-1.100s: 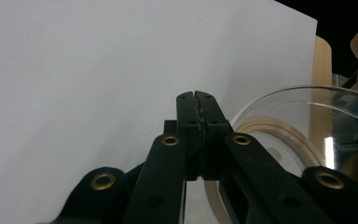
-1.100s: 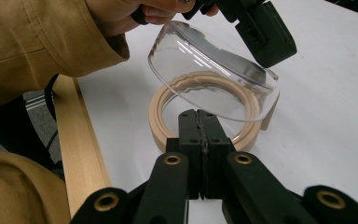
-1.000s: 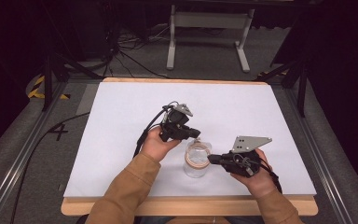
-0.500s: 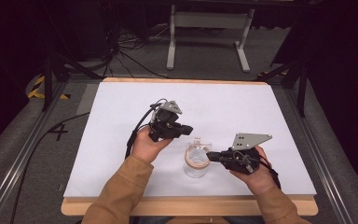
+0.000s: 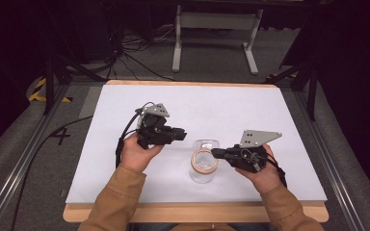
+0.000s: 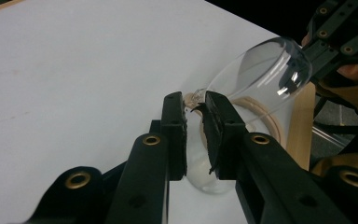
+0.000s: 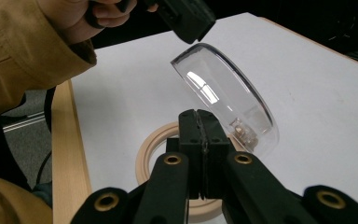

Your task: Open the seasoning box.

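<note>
- Already the right tongs (image 7: 199,122), clenched on the beige ring (image 7: 154,154), hold the glass jar's (image 5: 203,161) hinged lid (image 7: 223,93) tipped up mid-surface (image 5: 125,183).
- Left tongs (image 6: 195,111) hover slightly parted beside the lid; what follows is unclear.

Clear glossy glass jar (image 5: 203,166) with a matt beige ring (image 5: 204,161), smooth white matt table cover (image 5: 221,110), pale wooden table edge (image 5: 197,211), black matt plastic gripper jaws, tan cloth sleeve (image 5: 118,197).

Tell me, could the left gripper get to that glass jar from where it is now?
Probably yes: the left gripper hovers just beside the glass jar, bare white table between, though the right gripper already meets the rim.
</note>
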A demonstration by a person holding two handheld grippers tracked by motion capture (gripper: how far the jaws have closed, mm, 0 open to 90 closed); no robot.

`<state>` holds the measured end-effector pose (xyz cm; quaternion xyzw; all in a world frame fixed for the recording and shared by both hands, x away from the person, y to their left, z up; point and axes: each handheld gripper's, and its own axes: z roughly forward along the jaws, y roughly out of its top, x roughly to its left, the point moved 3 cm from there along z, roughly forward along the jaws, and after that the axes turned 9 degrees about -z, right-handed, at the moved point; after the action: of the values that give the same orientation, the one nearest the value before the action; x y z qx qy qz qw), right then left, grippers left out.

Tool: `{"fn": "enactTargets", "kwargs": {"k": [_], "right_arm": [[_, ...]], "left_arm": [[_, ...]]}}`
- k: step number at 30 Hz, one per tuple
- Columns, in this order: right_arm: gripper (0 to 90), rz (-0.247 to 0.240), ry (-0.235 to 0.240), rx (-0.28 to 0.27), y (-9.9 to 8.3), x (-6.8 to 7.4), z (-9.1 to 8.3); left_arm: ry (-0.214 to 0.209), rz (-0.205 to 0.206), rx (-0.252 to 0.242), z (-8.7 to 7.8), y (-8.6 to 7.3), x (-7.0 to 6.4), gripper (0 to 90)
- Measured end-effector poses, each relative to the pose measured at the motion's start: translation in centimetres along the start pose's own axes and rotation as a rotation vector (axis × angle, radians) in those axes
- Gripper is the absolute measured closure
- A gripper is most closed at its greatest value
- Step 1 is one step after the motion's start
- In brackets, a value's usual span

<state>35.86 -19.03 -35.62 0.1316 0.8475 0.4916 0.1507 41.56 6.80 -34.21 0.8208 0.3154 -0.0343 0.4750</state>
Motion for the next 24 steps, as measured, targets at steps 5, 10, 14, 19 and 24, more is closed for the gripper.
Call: {"fn": "enactTargets", "kwargs": {"k": [5, 10, 14, 19, 24], "right_arm": [[89.5, 0.001, -0.007, -0.019, 0.3, -0.5, 0.1], [89.5, 0.004, -0.017, -0.034, 0.4, -1.2, 0.3], [89.5, 0.005, -0.023, -0.046, 0.5, -1.9, 0.5], [89.5, 0.019, -0.042, -0.05, 0.3, -2.7, 0.7], [89.5, 0.053, -0.122, -0.04, -0.2, -3.7, 0.8]], "left_arm": [[0.02, -0.017, -0.01, -0.9, -0.6, 0.2, 77.7], [0.039, -0.027, -0.022, -1.8, -1.2, 0.4, 77.7], [0.055, -0.047, -0.033, -2.5, -1.8, 0.6, 77.3], [0.066, -0.061, -0.037, -3.1, -2.1, 0.9, 77.0], [0.071, -0.074, -0.043, -3.2, -2.3, 1.1, 77.0]]}}
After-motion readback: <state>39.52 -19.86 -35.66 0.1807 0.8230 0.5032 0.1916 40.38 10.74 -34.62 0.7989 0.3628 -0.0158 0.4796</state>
